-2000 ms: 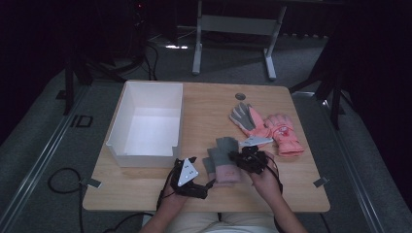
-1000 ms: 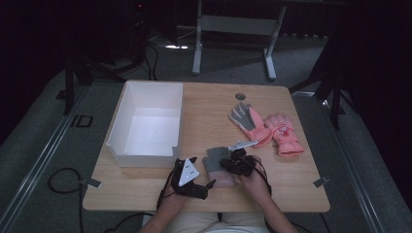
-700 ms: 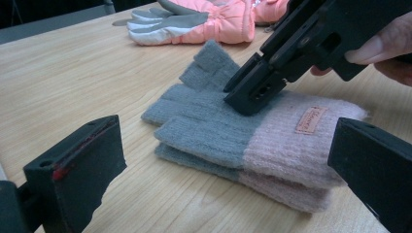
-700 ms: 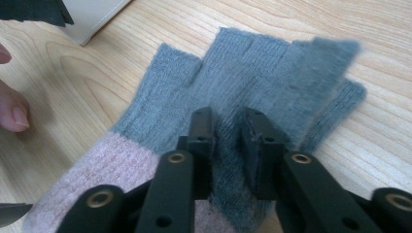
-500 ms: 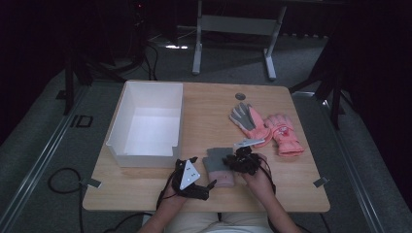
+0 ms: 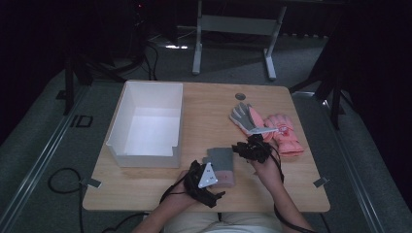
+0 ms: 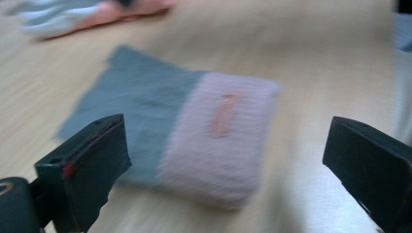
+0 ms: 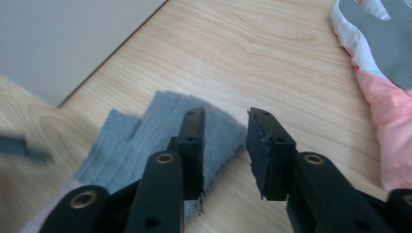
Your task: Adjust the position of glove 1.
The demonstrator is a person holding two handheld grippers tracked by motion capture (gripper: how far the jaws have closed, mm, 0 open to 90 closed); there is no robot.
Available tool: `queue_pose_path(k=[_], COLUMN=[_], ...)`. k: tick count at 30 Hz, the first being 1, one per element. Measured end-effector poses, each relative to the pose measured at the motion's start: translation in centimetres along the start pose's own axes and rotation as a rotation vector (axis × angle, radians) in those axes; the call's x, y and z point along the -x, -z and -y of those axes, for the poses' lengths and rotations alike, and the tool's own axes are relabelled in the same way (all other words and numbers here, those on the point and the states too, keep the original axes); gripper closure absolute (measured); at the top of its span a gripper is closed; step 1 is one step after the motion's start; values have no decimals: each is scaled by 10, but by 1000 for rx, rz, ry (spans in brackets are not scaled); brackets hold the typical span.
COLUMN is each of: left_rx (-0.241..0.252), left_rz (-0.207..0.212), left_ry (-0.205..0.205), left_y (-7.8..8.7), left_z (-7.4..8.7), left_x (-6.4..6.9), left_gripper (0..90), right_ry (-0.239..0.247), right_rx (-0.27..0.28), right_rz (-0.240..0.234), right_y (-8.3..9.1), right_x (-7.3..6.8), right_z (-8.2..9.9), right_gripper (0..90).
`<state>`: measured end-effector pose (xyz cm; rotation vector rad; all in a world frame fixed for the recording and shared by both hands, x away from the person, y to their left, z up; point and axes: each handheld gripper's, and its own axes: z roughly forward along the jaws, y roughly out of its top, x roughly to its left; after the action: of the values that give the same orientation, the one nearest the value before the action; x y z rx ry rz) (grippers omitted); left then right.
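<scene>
A knit glove (image 6: 222, 164), grey with a pink cuff, lies folded flat near the table's front edge. My left gripper (image 6: 203, 178) sits just left of its cuff, jaws wide open; in the left gripper view the glove (image 7: 194, 131) lies beyond and between them, untouched. My right gripper (image 6: 250, 148) hovers at the glove's far right corner. In the right gripper view its jaws (image 8: 226, 119) stand a little apart over the grey edge (image 8: 145, 145), with nothing pinched between them.
A white open box (image 6: 145, 158) stands at the left of the wooden table (image 6: 209, 111). A pair of pink ski gloves (image 6: 279, 133) with grey palms lies right of my right gripper. A small round grommet (image 6: 239, 96) is set in the table's back.
The knit glove's grey fingers, spread out two seconds ago, now lie folded over into a compact rectangle. My right gripper has drawn back to the right corner; the left gripper stayed put.
</scene>
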<state>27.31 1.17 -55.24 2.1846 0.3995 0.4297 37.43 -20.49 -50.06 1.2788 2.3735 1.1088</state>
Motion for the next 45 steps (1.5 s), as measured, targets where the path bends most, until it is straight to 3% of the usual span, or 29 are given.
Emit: queue_pose_path(k=[2, 3, 4, 6, 9, 10, 12, 13, 14, 16, 18, 24, 26, 28, 29, 34, 40, 45], left_rx=[-23, -23, -36, -55, -83, -103, -114, -116, -117, -119, -122, -99, -102, -103, -106, -112, -89, -94], left_rz=[7, 7, -1, -8, -6, -23, -36, -64, -73, -82, -83, 55, 82, 91, 108, 141, 180, 155], left_ry=[-52, -52, -99, -145, -176, -219, -238, -254, -252, -243, -233, -162, -163, -161, -158, -124, -55, -72], left_y=[-5, -5, -9, -13, -15, -18, -20, -21, -21, -22, -23, -18, -18, -18, -18, -17, -11, -2], left_z=[-1, -1, -2, -2, -1, 0, 1, 1, 1, 0, 0, 1, 0, 0, 0, -1, 4, -7], left_x=[2, 2, 3, 4, 3, 4, 4, 6, 6, 6, 5, -20, -25, -26, -29, -35, -44, -45], left_gripper=[44, 81, 81, 151, 206, 223, 239, 256, 307, 329, 440, 620, 647, 662, 667, 677, 681, 685], right_ry=[-7, -7, -7, -23, -42, -67, -79, -81, -98, -105, -129, -133, -143, -179, -170, -138, -67, -73], right_rx=[0, 0, -7, -30, -56, -79, -99, -117, -125, -128, -151, -176, -182, -198, -198, -201, -171, -118], right_rz=[-5, -5, -6, -10, -2, 1, 15, 31, 24, 23, 10, -91, -130, -215, -234, -264, -242, -264], right_y=[-5, -5, -9, -20, -30, -38, -44, -46, -49, -50, -55, -60, -61, -65, -67, -73, -63, -48], right_x=[1, 1, 1, 2, 5, 8, 11, 12, 14, 14, 16, 12, 12, 13, 11, 4, -4, -4], right_z=[-3, -3, -5, -7, -6, -3, -1, 1, 2, 3, 6, 5, 5, 5, 5, 2, -3, -9], right_gripper=[635, 635, 616, 579, 555, 538, 521, 513, 503, 499, 496, 556, 598, 635, 652, 710, 744, 745])
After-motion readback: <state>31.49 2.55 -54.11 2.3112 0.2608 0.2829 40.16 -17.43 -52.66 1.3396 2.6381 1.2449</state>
